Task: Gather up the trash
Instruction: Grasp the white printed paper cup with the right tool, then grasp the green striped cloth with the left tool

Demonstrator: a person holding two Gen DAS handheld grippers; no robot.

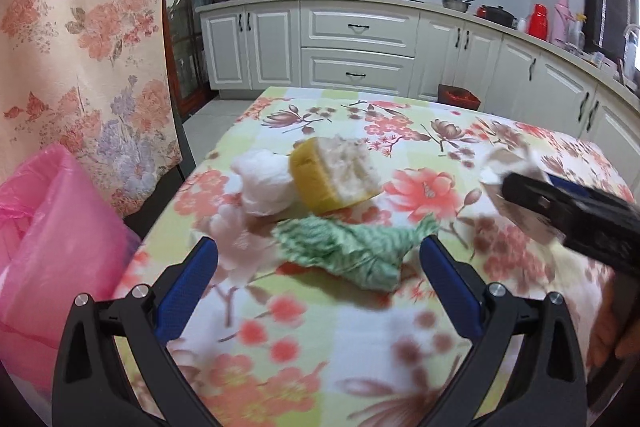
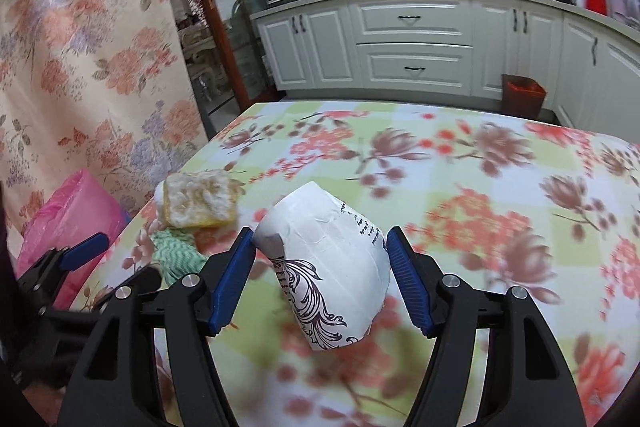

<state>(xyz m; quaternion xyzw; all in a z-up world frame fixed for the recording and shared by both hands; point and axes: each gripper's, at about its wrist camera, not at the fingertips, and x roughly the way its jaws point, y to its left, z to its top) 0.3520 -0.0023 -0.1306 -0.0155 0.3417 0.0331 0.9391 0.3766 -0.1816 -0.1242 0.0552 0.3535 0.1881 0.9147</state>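
Paper cup [image 2: 328,263] tilted, mouth down-right

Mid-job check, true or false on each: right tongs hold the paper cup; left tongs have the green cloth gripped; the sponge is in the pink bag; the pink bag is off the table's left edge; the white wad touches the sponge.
1. The right tongs hold the paper cup. True: both pads press its sides.
2. The left tongs grip the green cloth. False: they stand open, with the cloth lying on the table between the pads.
3. The sponge is in the pink bag. False: it lies on the table.
4. The pink bag is off the table's left edge. True.
5. The white wad touches the sponge. True.
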